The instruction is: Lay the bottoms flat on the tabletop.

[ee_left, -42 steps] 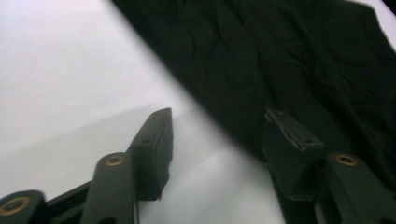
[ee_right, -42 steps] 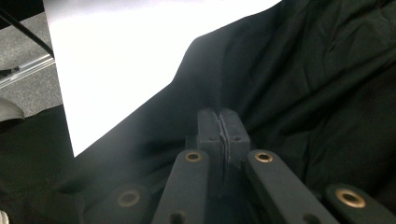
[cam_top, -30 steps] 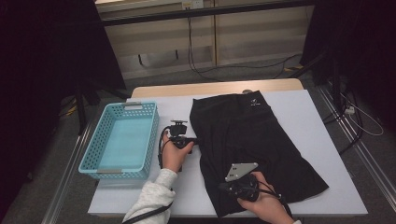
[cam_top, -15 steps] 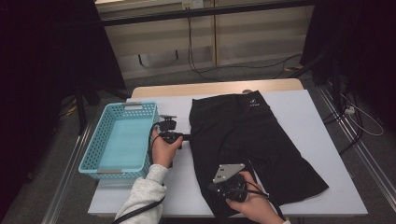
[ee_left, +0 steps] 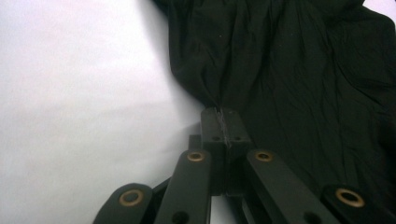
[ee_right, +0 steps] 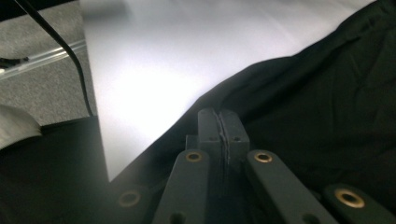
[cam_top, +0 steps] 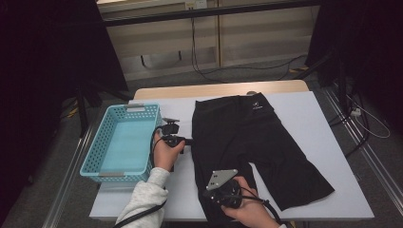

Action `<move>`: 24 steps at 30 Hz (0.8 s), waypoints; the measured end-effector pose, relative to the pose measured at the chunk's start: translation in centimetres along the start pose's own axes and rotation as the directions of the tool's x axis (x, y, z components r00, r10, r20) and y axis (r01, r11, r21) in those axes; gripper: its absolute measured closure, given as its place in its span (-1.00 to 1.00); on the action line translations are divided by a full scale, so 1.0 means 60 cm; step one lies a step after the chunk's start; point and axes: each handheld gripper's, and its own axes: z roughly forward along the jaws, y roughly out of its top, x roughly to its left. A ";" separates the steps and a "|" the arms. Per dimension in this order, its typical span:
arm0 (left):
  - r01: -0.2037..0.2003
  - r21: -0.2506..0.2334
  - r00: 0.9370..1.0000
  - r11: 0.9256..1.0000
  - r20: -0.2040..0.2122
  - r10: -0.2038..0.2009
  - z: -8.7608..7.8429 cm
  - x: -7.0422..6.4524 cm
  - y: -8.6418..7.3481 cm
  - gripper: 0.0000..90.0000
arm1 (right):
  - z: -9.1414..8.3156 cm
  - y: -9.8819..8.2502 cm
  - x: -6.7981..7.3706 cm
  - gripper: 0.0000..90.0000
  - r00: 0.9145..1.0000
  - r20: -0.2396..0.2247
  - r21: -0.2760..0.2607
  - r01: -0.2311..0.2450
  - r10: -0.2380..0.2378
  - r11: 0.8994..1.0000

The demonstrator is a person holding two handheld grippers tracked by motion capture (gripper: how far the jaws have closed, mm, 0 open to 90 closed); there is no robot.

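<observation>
The fingers of the right gripper (ee_right: 218,122) are pressed together on the hem of the near leg of the black shorts (cam_top: 247,137), with a thin edge of cloth pinched between the pads. The right hand (cam_top: 247,209) sits at the near table edge, knuckles up, with the gripper pointing away and to the left. Farther up, the left gripper (ee_left: 223,122) is likewise clamped on a fold of the fabric at the shorts' left side seam, with creases fanning out from the pinch. The left hand (cam_top: 166,151) lies low over the white table (cam_top: 313,118), its gripper aimed level toward the garment.

The shorts lie flat in the middle of the table, waistband at the far end. The step looks like folding or dragging the left half; it will likely go best if both hands lift together and travel evenly, keeping the edge taut so that no cloth slips out. The blue basket (cam_top: 95,164) stands just left of the left hand, at the table's side.
</observation>
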 end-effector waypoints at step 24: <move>-0.076 -0.045 0.997 0.996 -0.039 0.074 -0.016 0.008 -0.019 0.14 | -0.099 -0.053 -0.087 0.27 0.942 0.250 -0.071 -0.215 0.227 0.974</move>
